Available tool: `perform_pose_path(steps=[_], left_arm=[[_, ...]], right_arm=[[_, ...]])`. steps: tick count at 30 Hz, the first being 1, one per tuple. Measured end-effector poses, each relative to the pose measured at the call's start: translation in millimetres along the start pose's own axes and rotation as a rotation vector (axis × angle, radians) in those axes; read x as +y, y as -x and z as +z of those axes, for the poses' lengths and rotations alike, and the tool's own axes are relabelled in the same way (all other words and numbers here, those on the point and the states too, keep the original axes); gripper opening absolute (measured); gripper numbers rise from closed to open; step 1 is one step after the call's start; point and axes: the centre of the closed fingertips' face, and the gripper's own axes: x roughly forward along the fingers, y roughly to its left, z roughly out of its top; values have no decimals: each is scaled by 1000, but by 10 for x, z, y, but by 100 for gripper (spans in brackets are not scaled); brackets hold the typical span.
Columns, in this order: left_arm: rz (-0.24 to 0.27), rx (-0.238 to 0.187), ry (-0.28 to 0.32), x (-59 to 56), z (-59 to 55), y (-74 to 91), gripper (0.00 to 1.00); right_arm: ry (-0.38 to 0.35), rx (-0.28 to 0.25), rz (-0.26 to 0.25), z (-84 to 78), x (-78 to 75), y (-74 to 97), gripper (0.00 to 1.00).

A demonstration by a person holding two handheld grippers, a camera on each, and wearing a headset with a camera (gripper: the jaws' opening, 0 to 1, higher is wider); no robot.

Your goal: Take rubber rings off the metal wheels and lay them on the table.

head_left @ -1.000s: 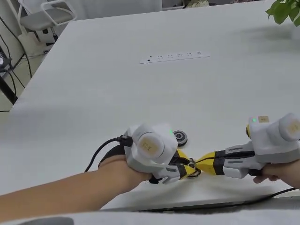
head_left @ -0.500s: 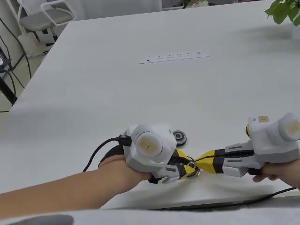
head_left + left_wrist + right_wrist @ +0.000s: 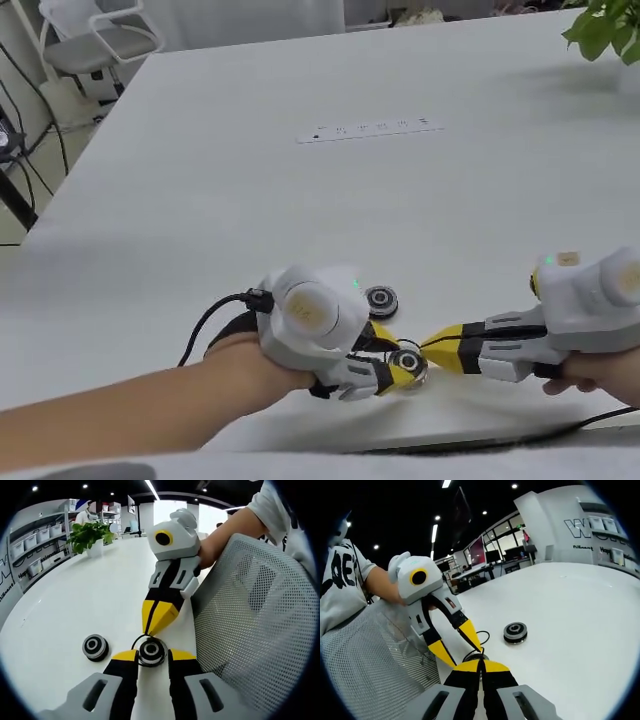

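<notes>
Left gripper view: clamping a silver, dark-centred metal wheel [image 3: 152, 651] between the left gripper [image 3: 152, 655] tips, close to the tabletop's [image 3: 75, 600] near edge. Pinching a thin black rubber ring [image 3: 134, 641], looped off that wheel, in the right gripper [image 3: 149, 629] closed tips. Lying flat just beside, a second wheel [image 3: 95, 646].

Table [image 3: 300, 200] is showing plain white. Left gripper [image 3: 400, 368] and right gripper [image 3: 432, 351] are showing white shells, black jaws, yellow tips. Each wheel [image 3: 381, 298] is showing silver metal, black ring [image 3: 515, 639]. Chair [image 3: 250, 605] is showing grey mesh; plant [image 3: 600, 25] green.
</notes>
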Motion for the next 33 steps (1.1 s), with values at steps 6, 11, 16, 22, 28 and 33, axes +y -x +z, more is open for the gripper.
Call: perform_pose_path(steps=[6, 11, 16, 22, 28, 33], left_arm=[[-8, -9, -4, -34, 34, 109, 25], [-3, -23, -8, -34, 67, 219, 29], [11, -47, 2, -9, 111, 341, 32], [34, -67, 15, 40, 133, 491, 37], [70, -91, 21, 120, 159, 660, 40], [108, -102, 23, 190, 126, 782, 44]], right_arm=[[-2, -3, 2, 15, 18, 10, 0], [4, -4, 11, 41, 49, 19, 0], [11, -2, 17, 50, 57, 24, 0], [25, -5, 26, 132, 77, 32, 0], [42, -9, 31, 235, 74, 28, 0], [56, -9, 35, 314, 74, 14, 0]])
